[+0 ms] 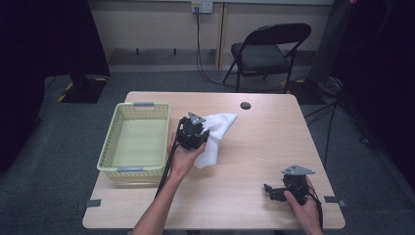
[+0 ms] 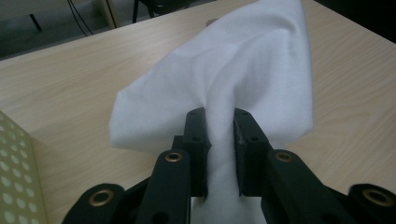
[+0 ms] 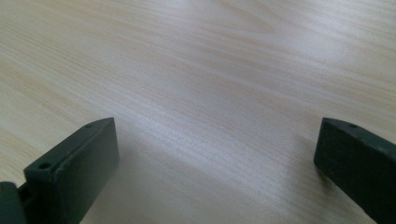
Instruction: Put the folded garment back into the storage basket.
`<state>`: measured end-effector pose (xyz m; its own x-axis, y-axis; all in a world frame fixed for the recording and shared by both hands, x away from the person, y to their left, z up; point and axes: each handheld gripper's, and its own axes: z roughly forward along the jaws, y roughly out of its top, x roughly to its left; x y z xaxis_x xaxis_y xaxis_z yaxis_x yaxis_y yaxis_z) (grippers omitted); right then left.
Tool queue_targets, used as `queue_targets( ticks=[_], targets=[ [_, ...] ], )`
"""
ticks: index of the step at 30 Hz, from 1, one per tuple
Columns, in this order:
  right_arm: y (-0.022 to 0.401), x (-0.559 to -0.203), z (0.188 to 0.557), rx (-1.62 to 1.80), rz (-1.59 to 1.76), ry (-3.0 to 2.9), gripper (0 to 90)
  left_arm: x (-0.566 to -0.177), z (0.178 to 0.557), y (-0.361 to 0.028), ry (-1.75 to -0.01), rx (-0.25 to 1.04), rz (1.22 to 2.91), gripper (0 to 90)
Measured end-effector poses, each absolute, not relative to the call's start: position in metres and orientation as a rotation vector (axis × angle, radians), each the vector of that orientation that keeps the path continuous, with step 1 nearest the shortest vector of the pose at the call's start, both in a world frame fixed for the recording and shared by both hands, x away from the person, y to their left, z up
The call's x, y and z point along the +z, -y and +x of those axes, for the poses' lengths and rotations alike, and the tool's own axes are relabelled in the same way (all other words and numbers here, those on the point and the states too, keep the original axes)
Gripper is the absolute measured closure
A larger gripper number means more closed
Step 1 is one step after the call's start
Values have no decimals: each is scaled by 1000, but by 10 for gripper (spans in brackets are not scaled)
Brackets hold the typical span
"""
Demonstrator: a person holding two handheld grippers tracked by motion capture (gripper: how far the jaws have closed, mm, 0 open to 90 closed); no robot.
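A white cloth (image 1: 215,134) lies partly lifted near the middle of the wooden table (image 1: 264,147). My left gripper (image 1: 195,133) is shut on the cloth, just right of the basket. In the left gripper view the cloth (image 2: 233,79) bunches up between the two black jaws and drapes away from my left gripper (image 2: 219,121). My right gripper (image 1: 270,191) rests low near the table's front right edge, held in a hand. In the right gripper view my right gripper (image 3: 215,140) stands open over bare wood, nothing between its fingers.
A pale yellow plastic basket (image 1: 134,141) stands at the table's left side, with nothing visible inside. A small dark round mark (image 1: 245,105) sits near the far edge. Behind the table stands a black folding chair (image 1: 266,51).
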<state>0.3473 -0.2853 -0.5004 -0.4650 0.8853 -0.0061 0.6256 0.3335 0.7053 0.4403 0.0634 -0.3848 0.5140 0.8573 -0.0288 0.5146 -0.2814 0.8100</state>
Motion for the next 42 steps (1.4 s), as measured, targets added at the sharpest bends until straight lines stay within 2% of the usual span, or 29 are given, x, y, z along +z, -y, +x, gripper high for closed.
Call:
queue_targets(
  ticks=[42],
  targets=[
    [285, -500, 348, 908, 1336, -2213, 0, -336, 432, -140, -1158, 617, 1838, 775]
  ],
)
